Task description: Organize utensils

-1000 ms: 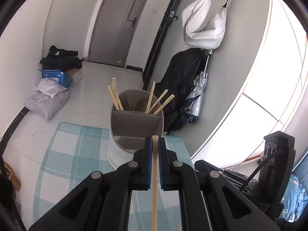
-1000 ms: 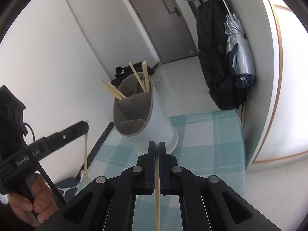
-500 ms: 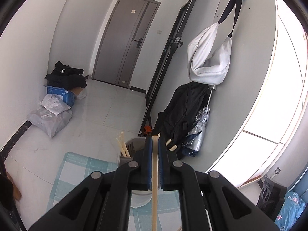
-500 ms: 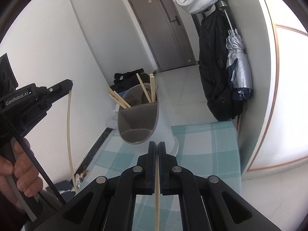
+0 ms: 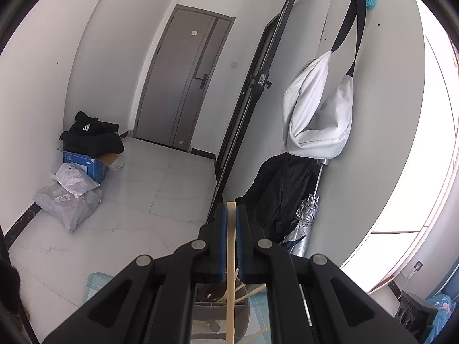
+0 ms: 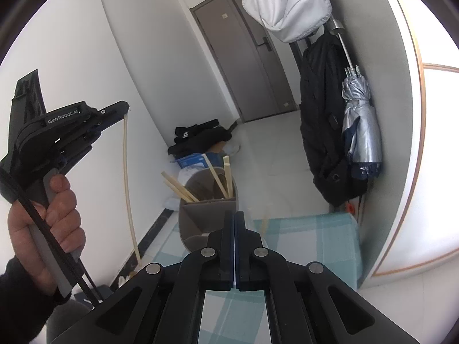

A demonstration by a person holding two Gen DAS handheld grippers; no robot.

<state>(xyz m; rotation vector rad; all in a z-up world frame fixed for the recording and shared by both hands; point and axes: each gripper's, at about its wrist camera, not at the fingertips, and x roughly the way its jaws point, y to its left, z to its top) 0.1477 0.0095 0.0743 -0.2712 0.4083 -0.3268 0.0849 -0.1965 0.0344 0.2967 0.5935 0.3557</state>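
Left claw [image 5: 231,212] raised above holder [image 6: 208,209], pinching pale wooden chopstick [image 5: 230,272], right claw [image 6: 234,220] pressed together

Your right gripper [image 6: 235,220] is closed and empty over the checked cloth [image 6: 312,246], the grey holder [image 6: 200,215] with chopsticks [image 6: 226,176] just ahead, while your left gripper [image 6: 122,109], at left, pinches one chopstick [image 6: 127,189] hanging down.

Table [image 6: 324,235] has a teal-and-white checked cloth [image 6: 301,246]. Grey utensil holder [image 6: 206,218] stands on it near the left far corner, wooden chopsticks [image 6: 226,176] sticking up out of its far compartment. Rest of the cloth in view is bare.
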